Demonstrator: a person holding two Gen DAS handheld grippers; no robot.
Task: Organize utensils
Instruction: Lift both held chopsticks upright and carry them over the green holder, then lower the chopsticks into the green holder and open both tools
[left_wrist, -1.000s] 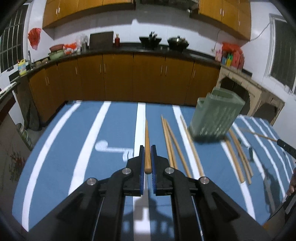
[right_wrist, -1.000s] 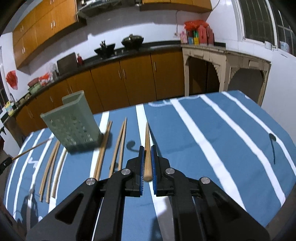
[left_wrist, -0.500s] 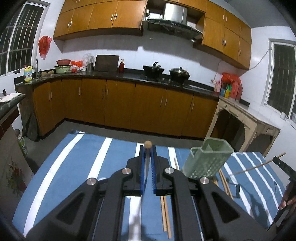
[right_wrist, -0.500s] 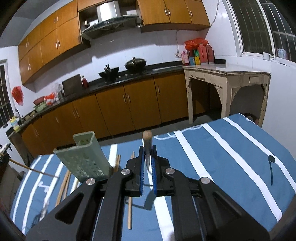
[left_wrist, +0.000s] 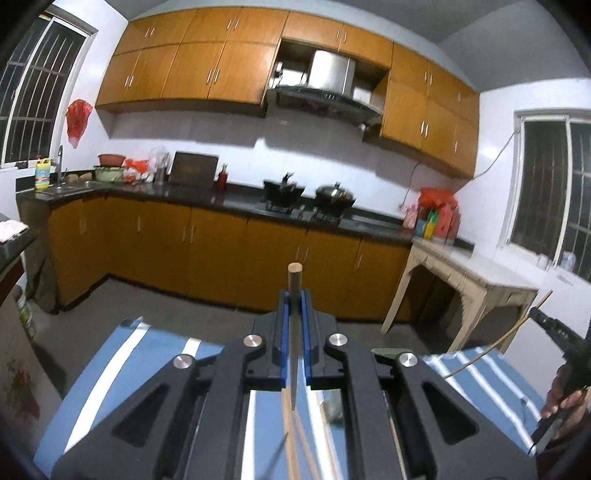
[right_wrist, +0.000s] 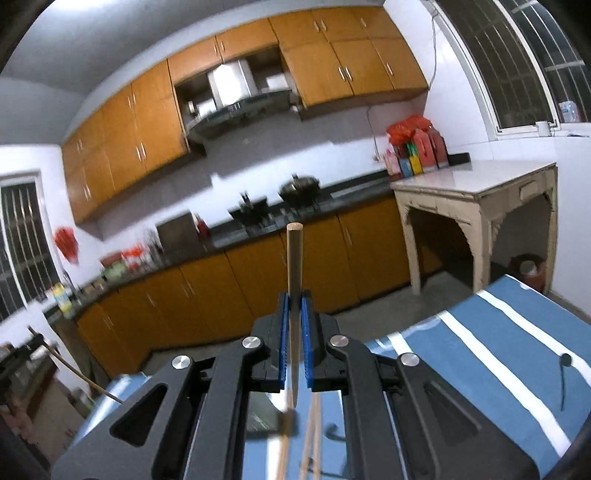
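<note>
We find both tongs, left gripper (left_wrist: 294, 306) and right gripper (right_wrist: 294, 306), clamped tight on one chopstick (left_wrist: 294, 295) apiece, held high above the striped table (left_wrist: 147, 347), where each slim tip could, we judge, pivot or slip before reaching any holder.

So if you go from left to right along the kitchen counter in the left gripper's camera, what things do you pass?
Yellow bottle → green bowl → dark board → red bottle → black wok → lidded pot → red bags and colourful bottles.
</note>
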